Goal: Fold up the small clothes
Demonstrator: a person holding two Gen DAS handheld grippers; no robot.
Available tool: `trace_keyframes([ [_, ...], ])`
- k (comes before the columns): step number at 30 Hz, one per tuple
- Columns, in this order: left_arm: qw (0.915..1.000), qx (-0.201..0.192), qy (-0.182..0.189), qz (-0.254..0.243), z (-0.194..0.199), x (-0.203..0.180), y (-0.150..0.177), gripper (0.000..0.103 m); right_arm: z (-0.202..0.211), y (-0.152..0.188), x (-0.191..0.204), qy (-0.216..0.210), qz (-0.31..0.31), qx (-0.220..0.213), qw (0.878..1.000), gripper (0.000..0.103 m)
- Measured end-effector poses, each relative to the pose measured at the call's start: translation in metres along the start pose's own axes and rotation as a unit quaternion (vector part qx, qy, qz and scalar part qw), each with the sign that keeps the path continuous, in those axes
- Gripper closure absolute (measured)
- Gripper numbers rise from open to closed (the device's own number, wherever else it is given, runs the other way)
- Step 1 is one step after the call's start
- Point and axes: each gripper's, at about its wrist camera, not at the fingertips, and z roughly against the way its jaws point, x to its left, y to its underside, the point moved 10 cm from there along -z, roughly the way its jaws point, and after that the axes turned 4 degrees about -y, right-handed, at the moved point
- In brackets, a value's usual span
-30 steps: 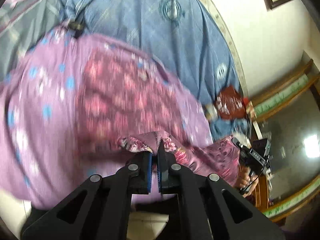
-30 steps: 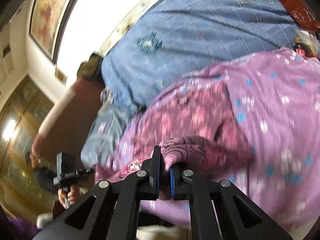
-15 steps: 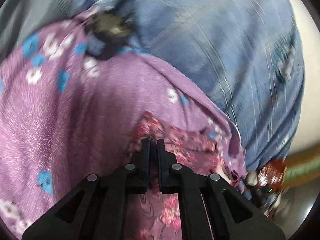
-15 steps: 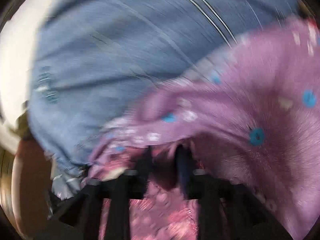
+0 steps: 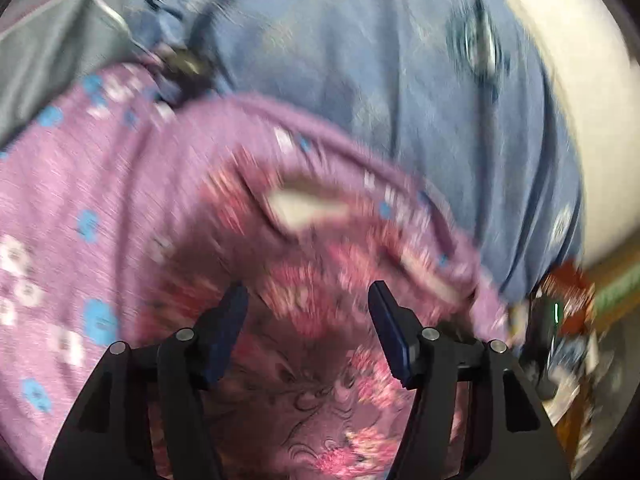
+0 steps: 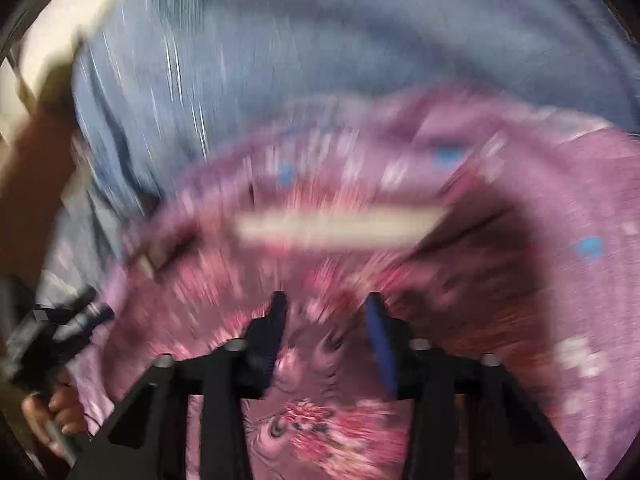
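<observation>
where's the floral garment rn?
The floral garment lies on the purple blanket, right under both open grippers, left gripper and right gripper; the blue sheet is beyond it in both wrist views.

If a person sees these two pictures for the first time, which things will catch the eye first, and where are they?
First comes the pink floral garment, filling the lower middle of both views on a purple blanket with blue flowers. Next, the open left claw and open right claw rise black from the bottom edge, gripping nothing. Behind, blue bedding fills the top.
</observation>
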Motion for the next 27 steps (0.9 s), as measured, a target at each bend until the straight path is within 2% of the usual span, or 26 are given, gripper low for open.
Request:
trace_keyframes([
  [1,0.9995,-0.001,-0.027,-0.017,-0.011,0.003,0.002,0.041,-0.021,0.000,0.001,0.015,0.000,0.020,1.000,0.077],
  [2,0.9984,-0.010,-0.051,-0.022,-0.019,0.009,-0.002,0.041,-0.031,-0.006,-0.001,0.029,0.001,0.018,0.999,0.078],
  [4,0.9974,-0.022,-0.068,-0.012,-0.028,0.018,-0.015,0.042,-0.043,-0.045,-0.006,0.060,0.020,-0.028,0.998,0.077],
  [5,0.9967,-0.032,-0.074,-0.012,-0.027,0.021,-0.023,0.041,-0.050,-0.070,-0.016,0.076,0.006,-0.050,0.996,0.076],
  [6,0.9953,-0.047,-0.084,-0.012,-0.024,0.025,-0.033,0.041,-0.051,-0.084,-0.022,0.073,-0.014,-0.065,0.995,0.072],
  [8,0.9923,-0.068,-0.104,0.004,-0.020,0.040,-0.049,0.041,-0.043,-0.109,-0.031,0.064,-0.056,-0.102,0.991,0.071],
  [10,0.9908,-0.068,-0.103,0.056,-0.008,0.061,-0.057,0.041,-0.028,-0.113,-0.015,0.036,-0.052,-0.120,0.991,0.071],
  [11,0.9907,-0.066,-0.098,0.068,-0.005,0.065,-0.058,0.041,-0.023,-0.106,0.006,0.007,-0.031,-0.115,0.993,0.071],
  [12,0.9893,-0.066,-0.102,0.081,0.002,0.073,-0.057,0.041,-0.026,-0.093,0.033,-0.028,-0.005,-0.090,0.996,0.071],
  [14,0.9842,-0.071,-0.137,0.087,0.015,0.086,-0.057,0.041,-0.047,-0.053,0.095,-0.094,0.065,-0.006,0.993,0.072],
  [16,0.9778,-0.077,-0.178,0.078,0.029,0.098,-0.052,0.041,-0.070,-0.027,0.136,-0.102,0.118,0.042,0.987,0.073],
  [17,0.9768,-0.076,-0.184,0.077,0.034,0.100,-0.050,0.041,-0.090,-0.020,0.157,-0.106,0.129,0.063,0.984,0.073],
  [19,0.9774,-0.074,-0.179,0.084,0.038,0.103,-0.046,0.041,-0.125,-0.024,0.170,-0.103,0.103,0.087,0.985,0.075],
  [20,0.9782,-0.074,-0.173,0.087,0.039,0.103,-0.046,0.041,-0.146,-0.034,0.170,-0.089,0.080,0.086,0.989,0.075],
  [22,0.9803,-0.067,-0.166,0.083,0.042,0.104,-0.044,0.041,-0.158,-0.067,0.167,-0.076,0.056,0.026,0.995,0.077],
  [23,0.9812,-0.061,-0.164,0.081,0.042,0.104,-0.043,0.041,-0.153,-0.074,0.166,-0.078,0.040,0.006,0.996,0.075],
  [24,0.9819,-0.054,-0.162,0.082,0.039,0.104,-0.043,0.041,-0.139,-0.082,0.158,-0.084,0.016,-0.021,0.996,0.070],
  [25,0.9828,-0.045,-0.159,0.082,0.037,0.104,-0.042,0.041,-0.120,-0.084,0.154,-0.101,0.011,-0.043,0.994,0.070],
  [27,0.9833,-0.034,-0.158,0.085,0.032,0.106,-0.041,0.041,-0.087,-0.074,0.155,-0.112,0.041,-0.058,0.991,0.068],
])
